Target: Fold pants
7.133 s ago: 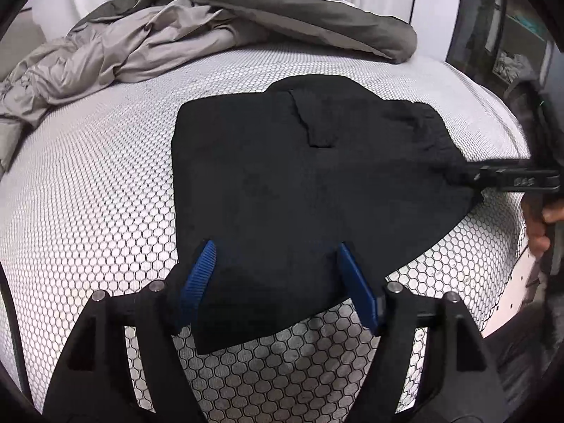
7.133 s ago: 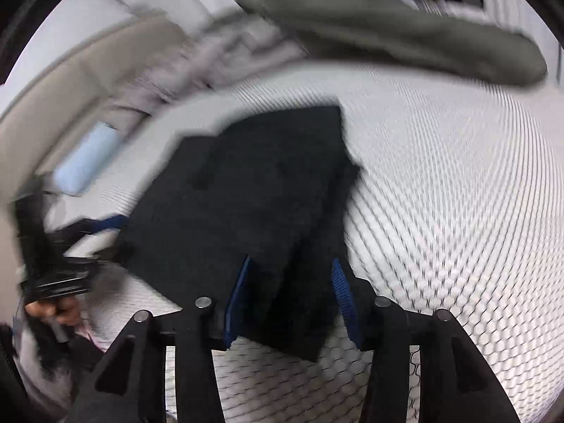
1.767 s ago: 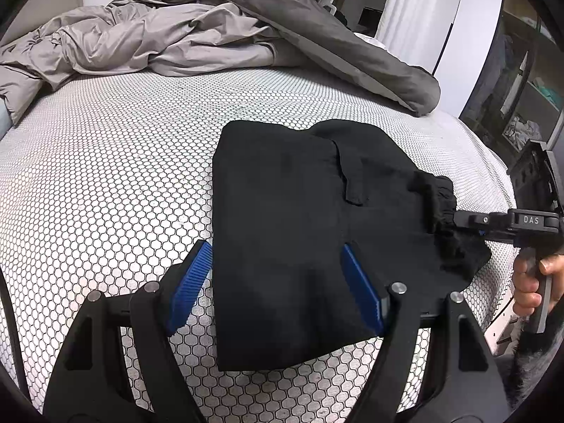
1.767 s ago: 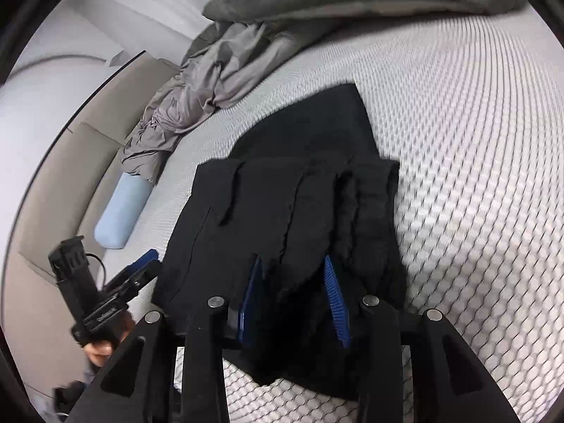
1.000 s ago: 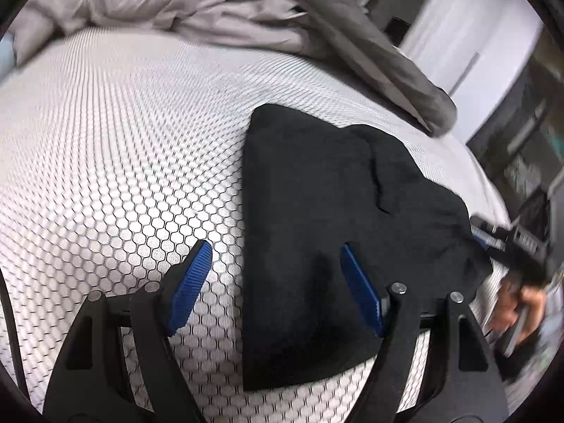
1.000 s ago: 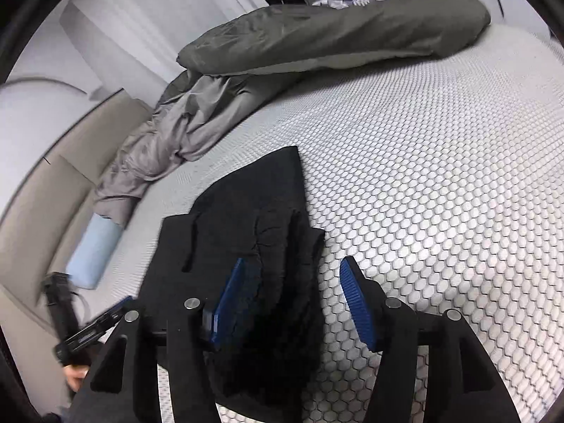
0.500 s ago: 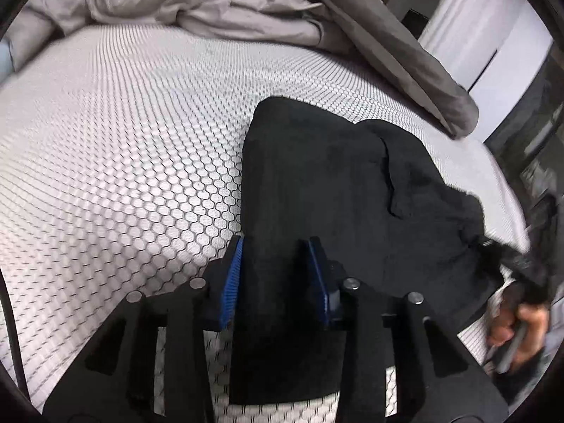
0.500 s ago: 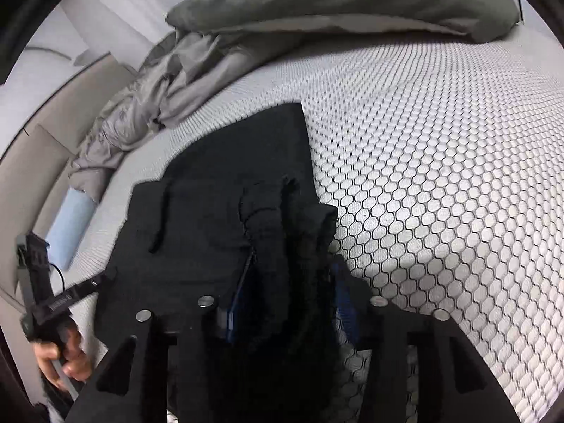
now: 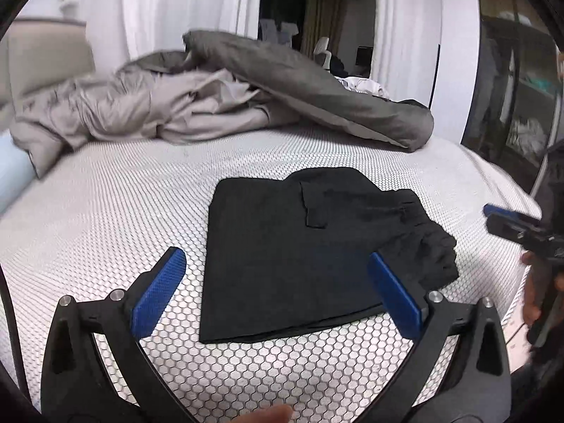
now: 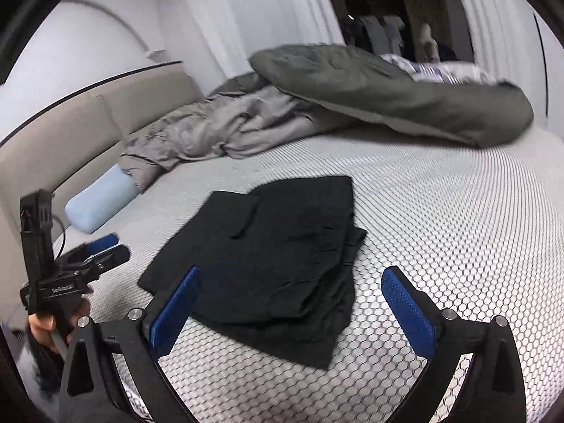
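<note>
The black pants [image 9: 303, 246] lie folded into a compact rectangle on the white honeycomb-patterned bed [image 9: 105, 218]; the waistband end bunches at their right side. They also show in the right wrist view [image 10: 278, 257]. My left gripper [image 9: 278, 289] is open and empty, raised just in front of the pants' near edge. My right gripper [image 10: 292, 299] is open and empty, held above the pants' bunched end. Each gripper shows in the other's view, the right gripper [image 9: 511, 222] at the right and the left gripper [image 10: 102, 246] at the left.
A crumpled grey duvet [image 9: 211, 98] lies across the far side of the bed. A light blue pillow [image 10: 98, 201] sits by the beige headboard [image 10: 70, 130]. A dark glass wardrobe [image 9: 518, 81] stands at the right past the bed's edge.
Both grippers were shut on the pants half a second ago. Now both are open and pulled back and up, and the pants lie flat on the bed.
</note>
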Demonstrator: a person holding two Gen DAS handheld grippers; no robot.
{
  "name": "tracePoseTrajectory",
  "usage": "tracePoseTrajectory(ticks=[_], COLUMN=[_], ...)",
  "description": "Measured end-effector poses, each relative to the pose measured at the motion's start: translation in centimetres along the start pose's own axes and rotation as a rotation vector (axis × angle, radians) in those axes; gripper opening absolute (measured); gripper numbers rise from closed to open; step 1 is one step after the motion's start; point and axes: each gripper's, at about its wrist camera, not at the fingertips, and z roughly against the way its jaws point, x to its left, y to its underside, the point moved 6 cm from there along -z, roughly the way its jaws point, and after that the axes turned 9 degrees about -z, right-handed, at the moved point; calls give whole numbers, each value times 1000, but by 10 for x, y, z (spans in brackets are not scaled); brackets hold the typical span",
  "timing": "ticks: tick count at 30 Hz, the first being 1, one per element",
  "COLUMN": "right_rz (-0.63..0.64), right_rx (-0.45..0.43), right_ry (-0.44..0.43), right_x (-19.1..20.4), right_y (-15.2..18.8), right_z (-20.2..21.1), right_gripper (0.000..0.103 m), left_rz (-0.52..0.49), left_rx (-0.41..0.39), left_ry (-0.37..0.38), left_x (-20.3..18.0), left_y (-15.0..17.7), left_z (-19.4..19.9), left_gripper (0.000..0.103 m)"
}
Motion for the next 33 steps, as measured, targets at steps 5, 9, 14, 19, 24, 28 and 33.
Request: tracePoseTrajectory(ticks=[5,9,14,19,24,28,33], right_rz=[7,12,4,-16,24,37,52], right_rx=[-78,-75,-136,-179,-227,-252,-305], right_ry=[2,32,54,42,41,19,-14], right_x=[16,17,14,17,27,34,41], right_y=[19,26,22,16,14,14,12], right_z=[15,8,5,8,17,24,37], right_gripper=[103,103,103,103,103,103,103], left_rz=[31,19,21,53,37,44,47], left_rx=[11,13,-27,-26,-32,-44,-47], left_ry=[13,8,-37,-39,-50,-45,-41], left_x=[-7,-8,-1,3,2,5,8], left_y=[19,35,35,37,33,31,30], left_z=[17,19,24,25,21,24,24], left_gripper=[102,102,102,102,102,102,102])
